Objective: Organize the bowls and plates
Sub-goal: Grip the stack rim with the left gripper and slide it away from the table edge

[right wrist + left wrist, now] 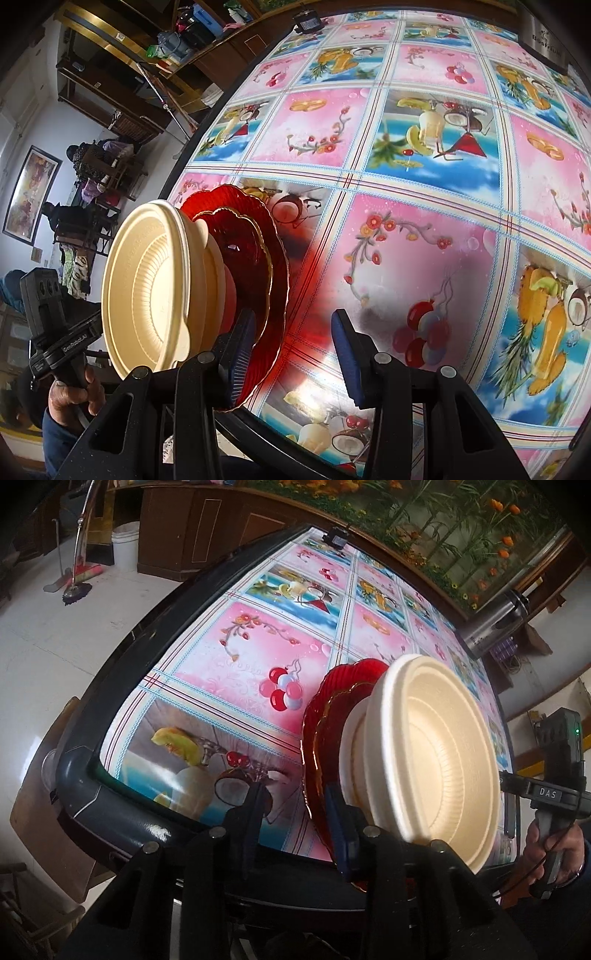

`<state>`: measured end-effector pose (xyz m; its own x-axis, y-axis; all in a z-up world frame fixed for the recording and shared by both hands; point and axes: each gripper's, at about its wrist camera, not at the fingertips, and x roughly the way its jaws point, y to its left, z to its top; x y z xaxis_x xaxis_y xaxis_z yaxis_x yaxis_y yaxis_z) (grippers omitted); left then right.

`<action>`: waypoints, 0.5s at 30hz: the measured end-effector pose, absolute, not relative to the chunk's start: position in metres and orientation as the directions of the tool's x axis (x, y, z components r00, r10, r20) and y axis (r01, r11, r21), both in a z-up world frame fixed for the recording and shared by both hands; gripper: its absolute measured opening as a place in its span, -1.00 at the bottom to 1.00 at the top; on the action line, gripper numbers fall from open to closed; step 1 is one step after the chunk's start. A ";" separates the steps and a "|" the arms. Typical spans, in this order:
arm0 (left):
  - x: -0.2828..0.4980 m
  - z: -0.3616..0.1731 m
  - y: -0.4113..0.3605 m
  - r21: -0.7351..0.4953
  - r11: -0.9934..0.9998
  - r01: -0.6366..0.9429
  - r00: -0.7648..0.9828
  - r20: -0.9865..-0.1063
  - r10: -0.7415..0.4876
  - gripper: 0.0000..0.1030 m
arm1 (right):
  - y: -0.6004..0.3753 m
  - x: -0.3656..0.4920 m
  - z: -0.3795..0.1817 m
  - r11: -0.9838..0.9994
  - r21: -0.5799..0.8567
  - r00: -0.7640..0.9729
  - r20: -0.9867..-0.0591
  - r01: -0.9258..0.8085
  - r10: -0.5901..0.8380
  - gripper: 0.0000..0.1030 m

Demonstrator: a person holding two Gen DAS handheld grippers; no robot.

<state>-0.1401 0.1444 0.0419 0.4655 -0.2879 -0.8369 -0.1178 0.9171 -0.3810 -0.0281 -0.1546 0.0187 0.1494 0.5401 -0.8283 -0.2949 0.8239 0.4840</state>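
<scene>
A stack stands on the patterned table: two red glass plates (325, 716), the larger below, with cream foam bowls (436, 760) nested on top. It also shows in the right wrist view, red plates (255, 236) under the cream bowls (147, 280). My left gripper (295, 819) is open, its fingers on either side of the red plates' near rim. My right gripper (291, 350) is open too, its left finger (240, 354) against the red plates' rim, its right finger over bare table.
The table (424, 184) has a fruit-and-flower cloth and a dark rim (122, 657). A steel flask (495, 624) stands at its far edge. A white bucket (125, 542) and a mop (75, 587) are on the floor beyond.
</scene>
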 end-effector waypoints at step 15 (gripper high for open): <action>-0.118 0.029 0.145 -0.385 0.922 -0.040 0.455 -0.829 -0.327 -0.62 | -0.140 -0.025 0.000 0.814 0.509 0.108 -0.826 -0.279 0.553 -0.79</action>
